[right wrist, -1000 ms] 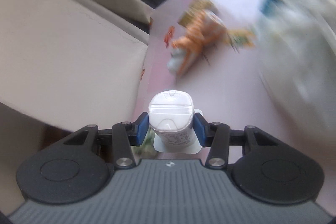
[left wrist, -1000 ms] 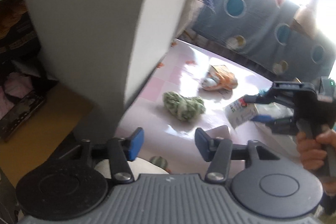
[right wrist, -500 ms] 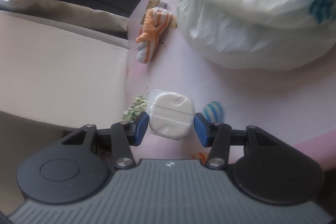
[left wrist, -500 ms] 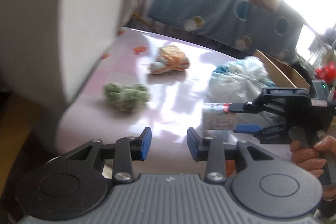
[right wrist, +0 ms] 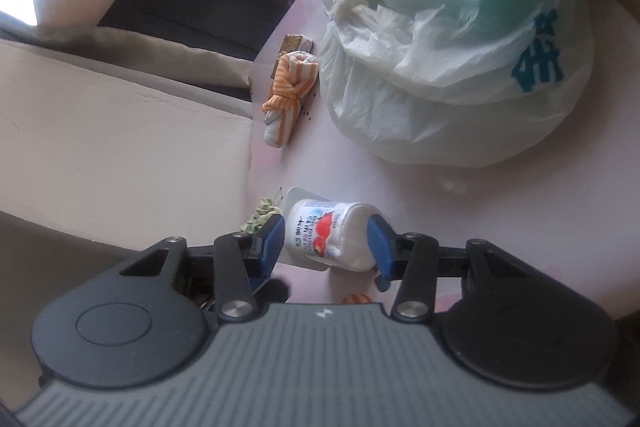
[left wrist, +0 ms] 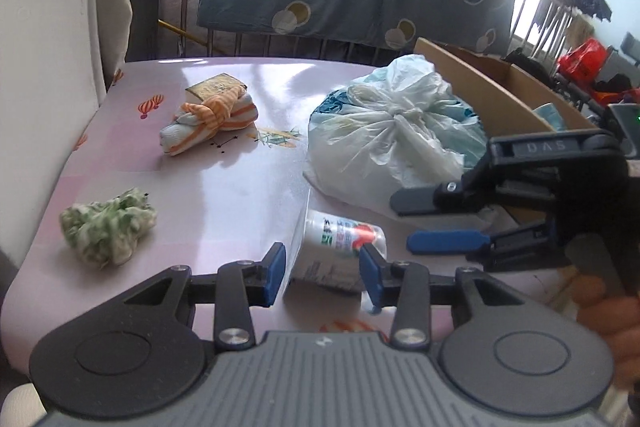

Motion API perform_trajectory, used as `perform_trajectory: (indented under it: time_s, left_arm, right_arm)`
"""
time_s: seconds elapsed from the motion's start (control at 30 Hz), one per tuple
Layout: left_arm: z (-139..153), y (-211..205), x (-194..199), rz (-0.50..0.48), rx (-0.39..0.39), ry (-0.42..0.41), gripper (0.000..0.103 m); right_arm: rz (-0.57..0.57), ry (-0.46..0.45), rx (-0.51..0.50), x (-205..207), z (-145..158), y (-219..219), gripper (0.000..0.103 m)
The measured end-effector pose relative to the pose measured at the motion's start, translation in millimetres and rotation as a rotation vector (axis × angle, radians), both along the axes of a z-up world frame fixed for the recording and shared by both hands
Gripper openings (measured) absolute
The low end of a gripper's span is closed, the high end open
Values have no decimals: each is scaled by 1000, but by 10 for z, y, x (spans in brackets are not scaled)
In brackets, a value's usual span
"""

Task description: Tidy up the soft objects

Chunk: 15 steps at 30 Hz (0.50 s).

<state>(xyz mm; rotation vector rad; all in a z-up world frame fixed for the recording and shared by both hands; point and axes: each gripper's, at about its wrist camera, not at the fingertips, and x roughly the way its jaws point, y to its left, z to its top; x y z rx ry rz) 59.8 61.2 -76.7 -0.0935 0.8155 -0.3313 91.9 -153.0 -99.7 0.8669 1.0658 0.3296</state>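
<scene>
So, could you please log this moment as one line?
left hand-held gripper: open, empty | right hand-held gripper: open around white pouch lying on pink table | green cloth, striped bundle: untouched

A white squeeze pouch (left wrist: pixel 340 251) printed in red and green lies on its side near the pink table's front edge. A crumpled green-and-white cloth (left wrist: pixel 107 227) sits to its left. Farther back lies a knotted orange-striped cloth bundle (left wrist: pixel 210 125), and a tied white plastic bag (left wrist: pixel 392 143) slumps well to the right.
</scene>
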Motion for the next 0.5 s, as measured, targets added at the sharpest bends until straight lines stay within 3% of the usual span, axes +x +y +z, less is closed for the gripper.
perform_trajectory:
  time_s: [0.17, 0.5]
  left_arm:
    - [-83, -75, 85, 12, 21, 26, 36]
    - [89, -240, -70, -81, 17, -52, 35]
  right_arm:
    - [-12, 37, 44, 36, -184, 22, 27]
    - [-124, 86, 191, -192, -465, -159, 27]
